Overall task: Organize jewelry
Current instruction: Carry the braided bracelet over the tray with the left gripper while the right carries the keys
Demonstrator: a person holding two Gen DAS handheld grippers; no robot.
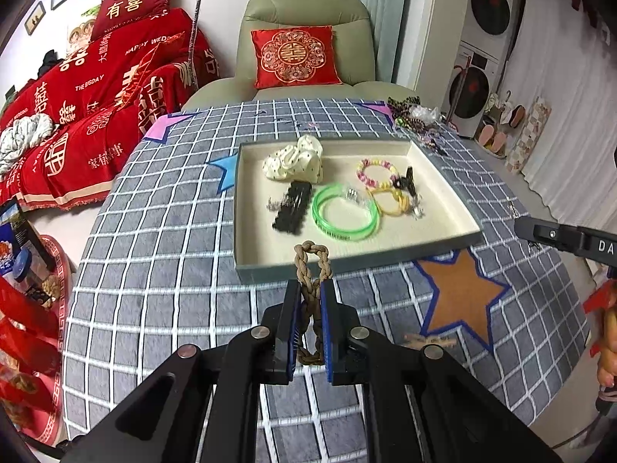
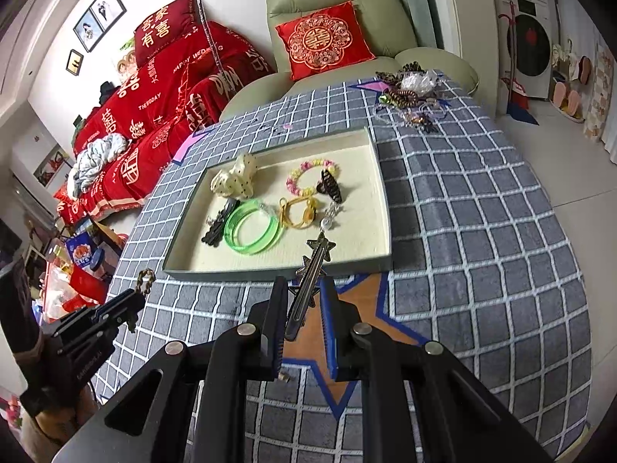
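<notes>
Here the left gripper pinches a braided rope loop, its pads pressed against the braid, with the loop's rounded end poking out over the near wall of the tray. The right gripper is clamped on a dark metal hair clip with stars on it, held slanted so its star tip reaches over the tray's near edge.

The tray sits on a grey grid-patterned tablecloth and holds the sorted pieces: a cream dotted scrunchie at the back left, a black clip in front of it, green bangles (two, overlapping) beside that clip. To the right lie a pink-and-yellow bead bracelet, a yellow hair tie and a black claw clip, the three bunched together and touching.

A heap of unsorted jewelry lies at the far right corner of the table, well apart from the tray. An orange star on the cloth is just right of the left gripper. Beyond the table stands a green armchair with a red cushion.
</notes>
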